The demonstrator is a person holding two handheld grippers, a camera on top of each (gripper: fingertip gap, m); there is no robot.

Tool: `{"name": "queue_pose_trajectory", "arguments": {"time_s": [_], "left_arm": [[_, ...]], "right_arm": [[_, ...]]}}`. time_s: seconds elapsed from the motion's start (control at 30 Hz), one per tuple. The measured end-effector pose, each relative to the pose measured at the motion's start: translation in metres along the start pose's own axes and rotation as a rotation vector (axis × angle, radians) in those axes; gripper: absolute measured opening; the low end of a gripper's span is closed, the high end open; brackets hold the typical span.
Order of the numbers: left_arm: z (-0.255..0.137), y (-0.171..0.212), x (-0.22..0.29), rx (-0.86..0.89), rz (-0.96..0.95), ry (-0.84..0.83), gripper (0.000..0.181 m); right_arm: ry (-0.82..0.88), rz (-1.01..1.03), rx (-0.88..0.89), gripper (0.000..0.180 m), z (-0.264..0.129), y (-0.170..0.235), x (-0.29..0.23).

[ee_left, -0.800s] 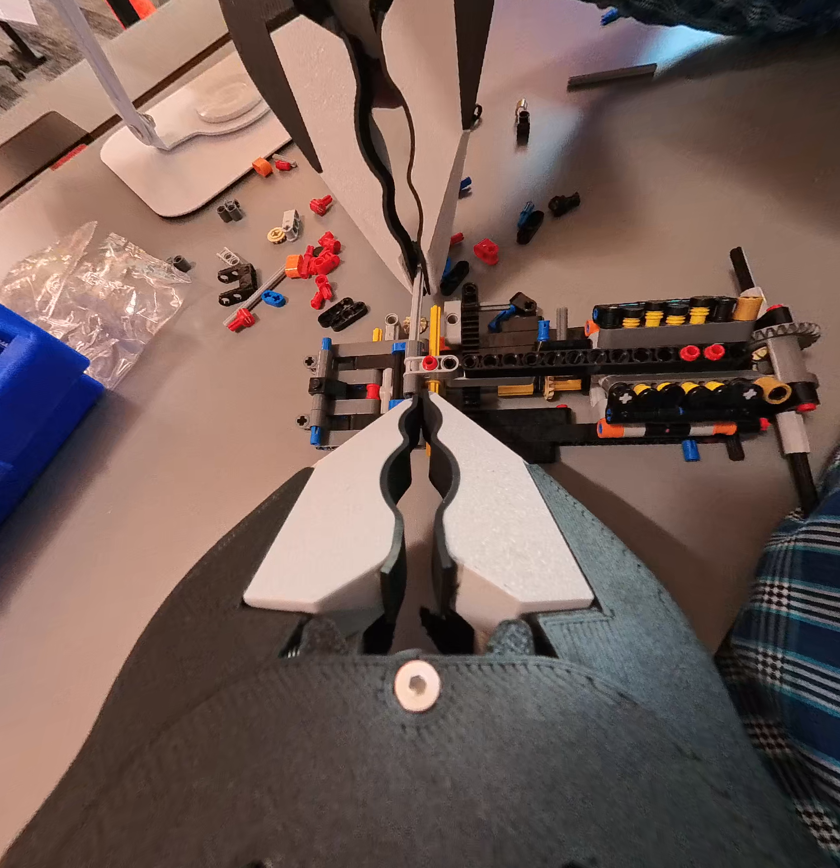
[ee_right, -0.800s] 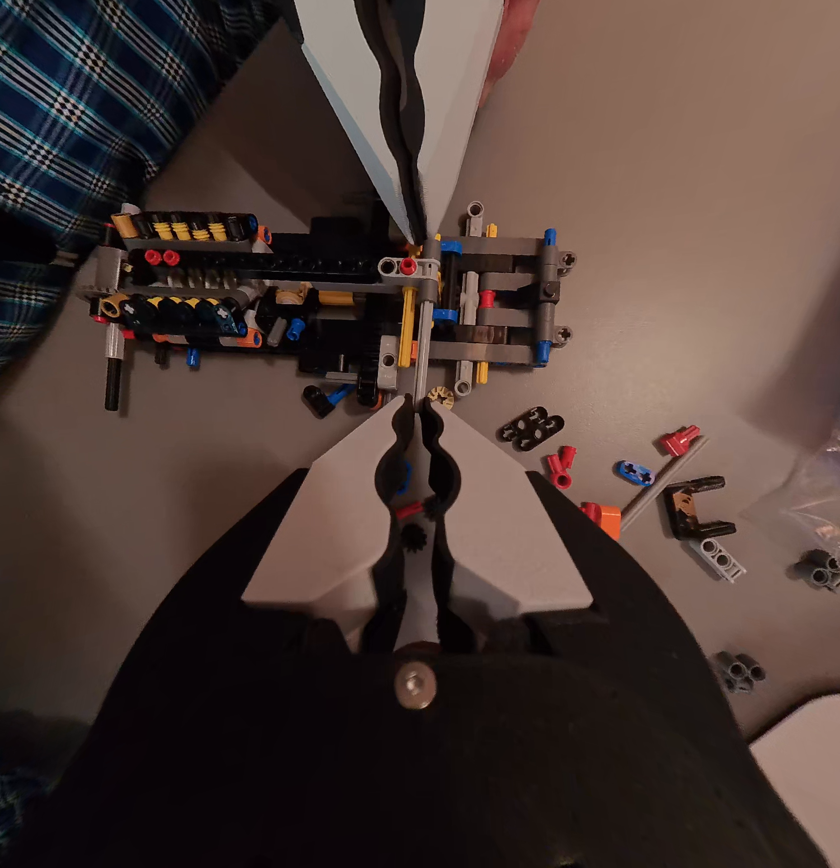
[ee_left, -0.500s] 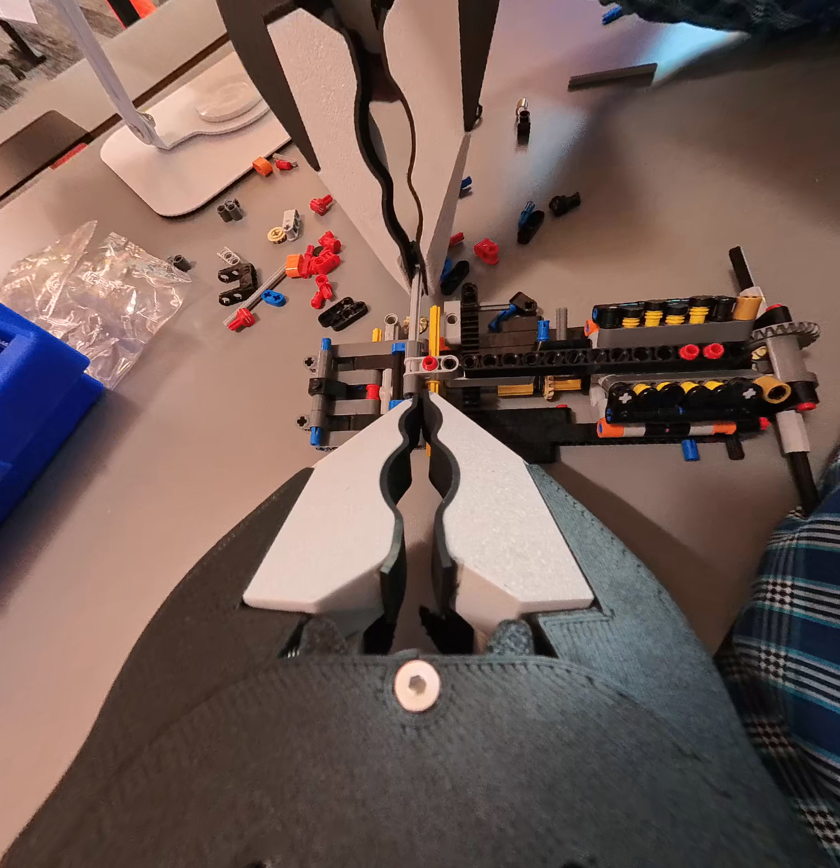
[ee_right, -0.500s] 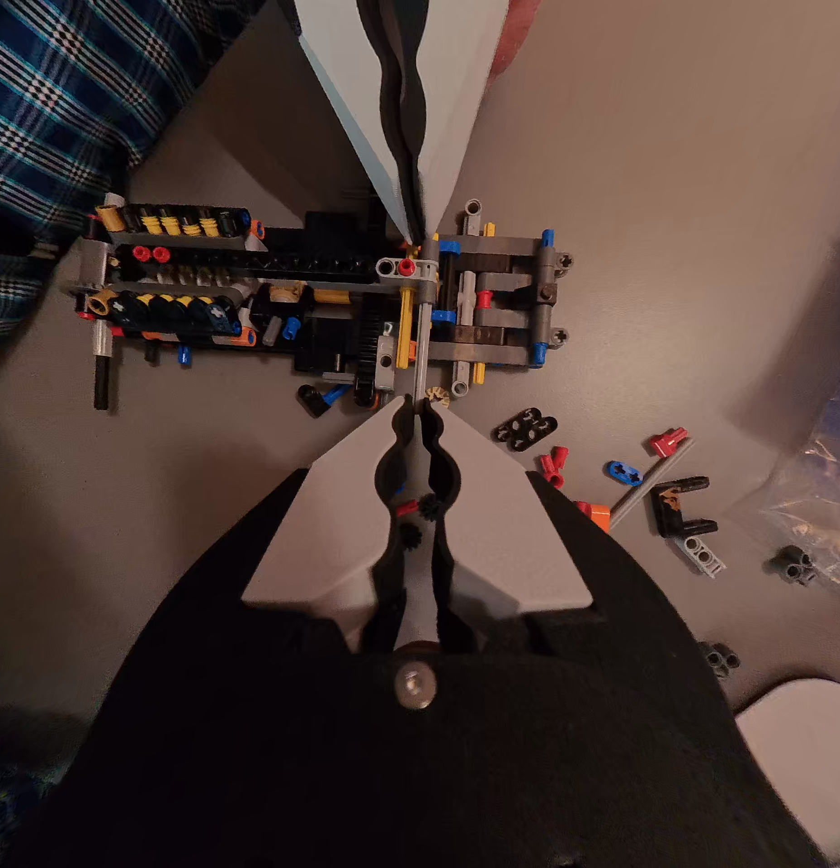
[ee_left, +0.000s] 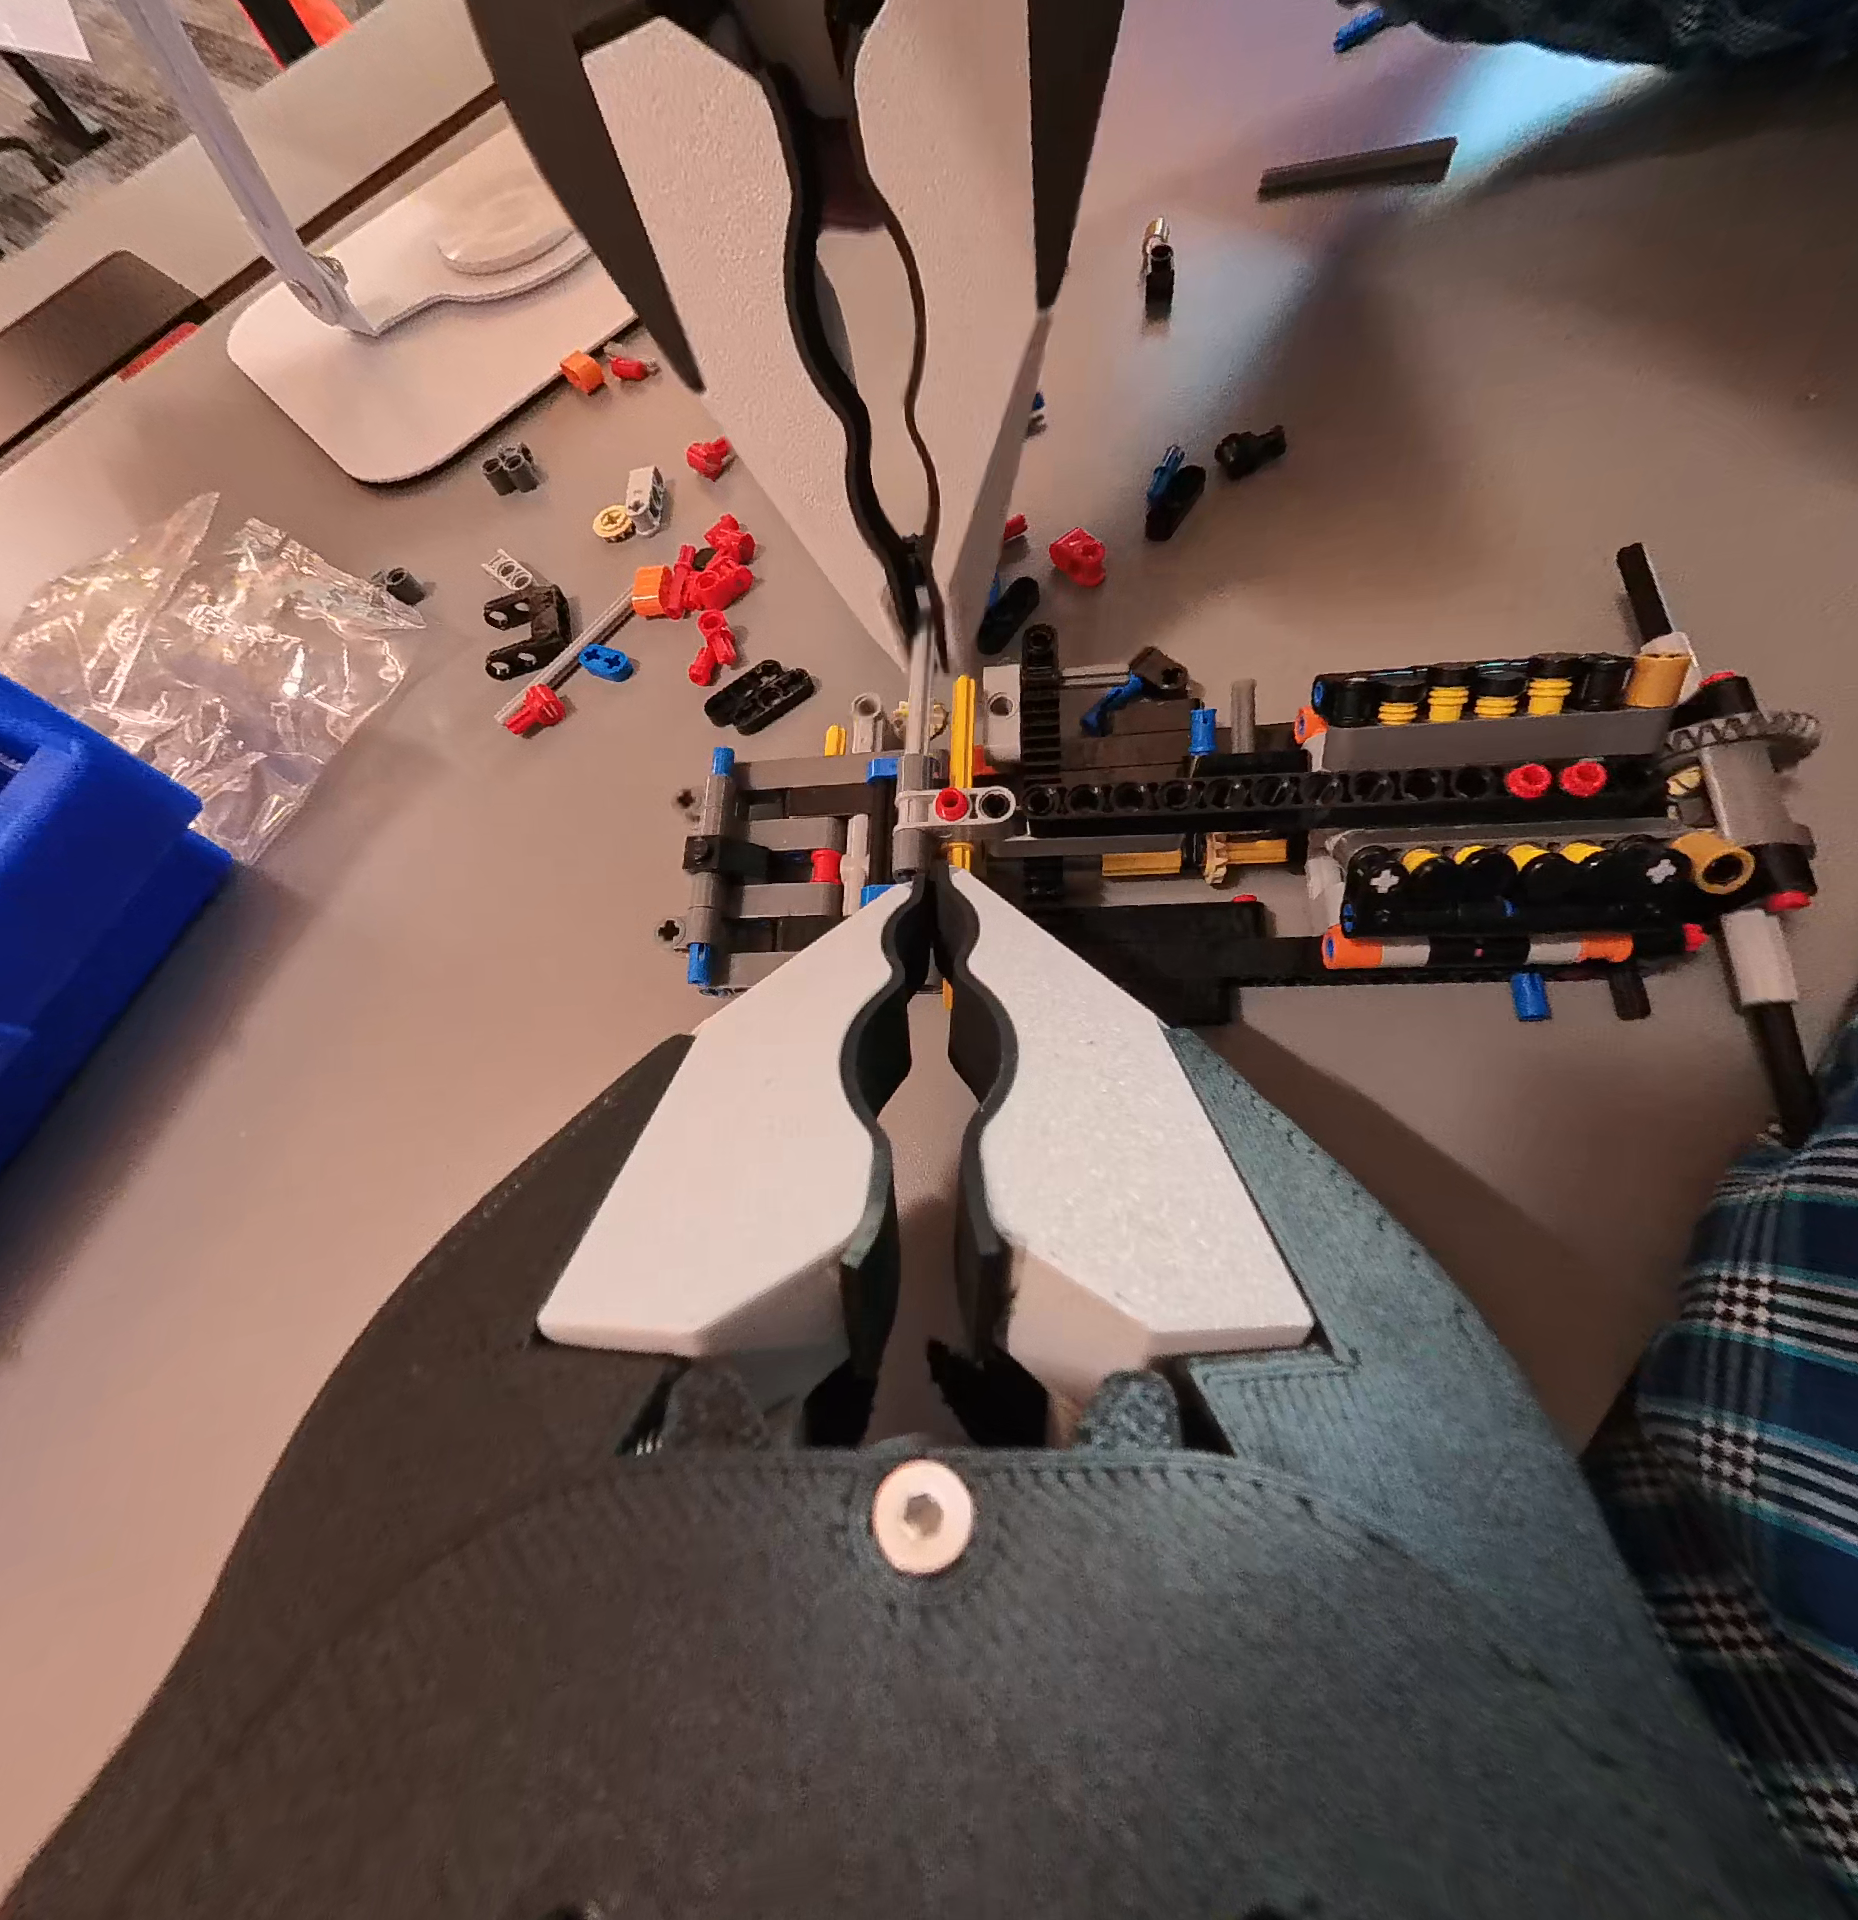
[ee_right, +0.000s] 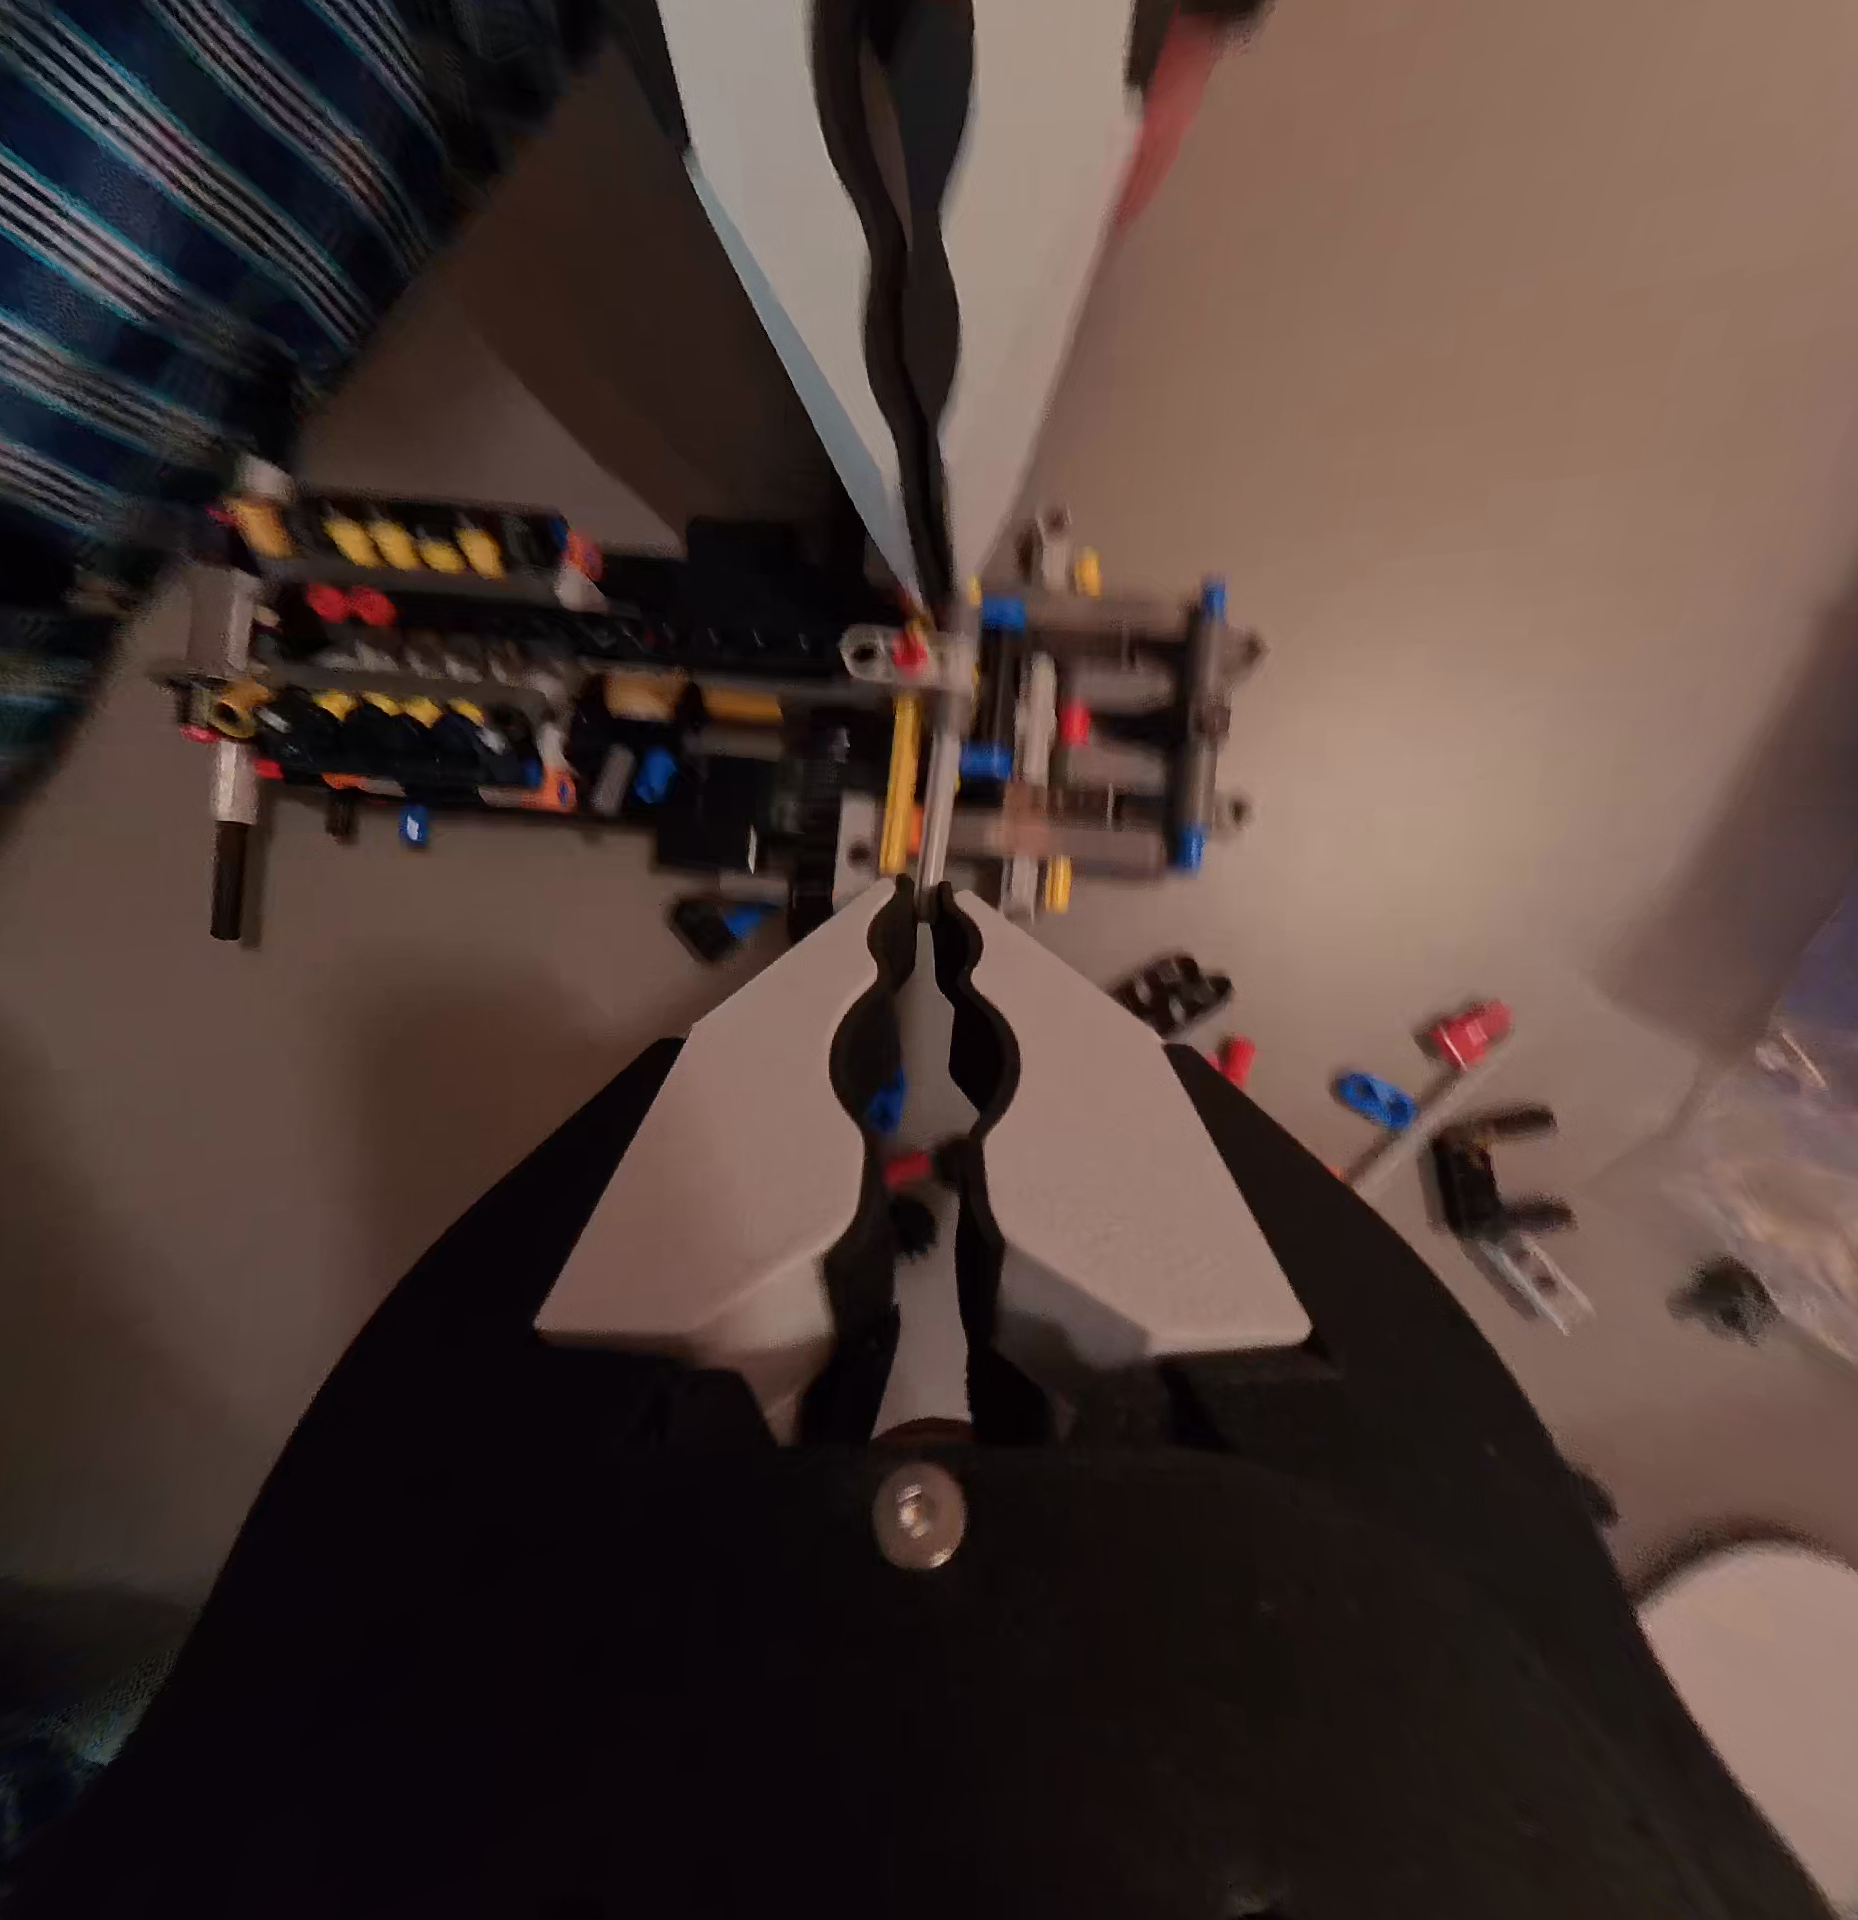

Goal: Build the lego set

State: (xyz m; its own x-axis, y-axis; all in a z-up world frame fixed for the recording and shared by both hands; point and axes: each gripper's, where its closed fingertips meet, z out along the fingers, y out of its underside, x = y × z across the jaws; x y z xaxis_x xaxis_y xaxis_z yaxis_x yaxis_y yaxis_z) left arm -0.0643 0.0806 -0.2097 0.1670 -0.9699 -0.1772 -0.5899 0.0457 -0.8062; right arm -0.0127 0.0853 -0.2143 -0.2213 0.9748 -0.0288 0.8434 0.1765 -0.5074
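Note:
The long lego assembly of black, grey and yellow beams lies on the grey table; it also shows in the right wrist view. A thin grey axle crosses its frame end and also shows in the left wrist view. My right gripper is shut on the axle's far end; it enters the left wrist view from above. My left gripper is shut on the assembly's near edge at the axle's other end; it shows in the right wrist view.
Loose red, black, blue and orange pieces lie left of the assembly. A clear plastic bag, a blue bin and a white stand base lie farther left. A person's plaid sleeve is at the right.
The right wrist view has become blurred and the assembly has shifted slightly in it. Both grippers keep their holds; the left wrist view is almost unchanged.

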Motion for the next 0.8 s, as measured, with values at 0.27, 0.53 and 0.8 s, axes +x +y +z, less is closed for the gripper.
{"name": "queue_pose_trajectory", "arguments": {"time_s": [0.27, 0.53, 0.8], "left_arm": [[0.001, 0.000, 0.000, 0.001, -0.011, 0.005, 0.000], [0.000, -0.005, -0.003, 0.035, -0.019, 0.004, 0.000], [0.001, -0.004, -0.005, 0.031, -0.019, 0.001, 0.000]], "right_arm": [[0.041, -0.007, -0.030, 0.000, 0.003, 0.001, 0.005], [-0.008, 0.066, 0.023, 0.001, -0.004, 0.009, 0.007], [-0.002, 0.069, 0.031, 0.000, -0.004, 0.008, 0.009]]}}
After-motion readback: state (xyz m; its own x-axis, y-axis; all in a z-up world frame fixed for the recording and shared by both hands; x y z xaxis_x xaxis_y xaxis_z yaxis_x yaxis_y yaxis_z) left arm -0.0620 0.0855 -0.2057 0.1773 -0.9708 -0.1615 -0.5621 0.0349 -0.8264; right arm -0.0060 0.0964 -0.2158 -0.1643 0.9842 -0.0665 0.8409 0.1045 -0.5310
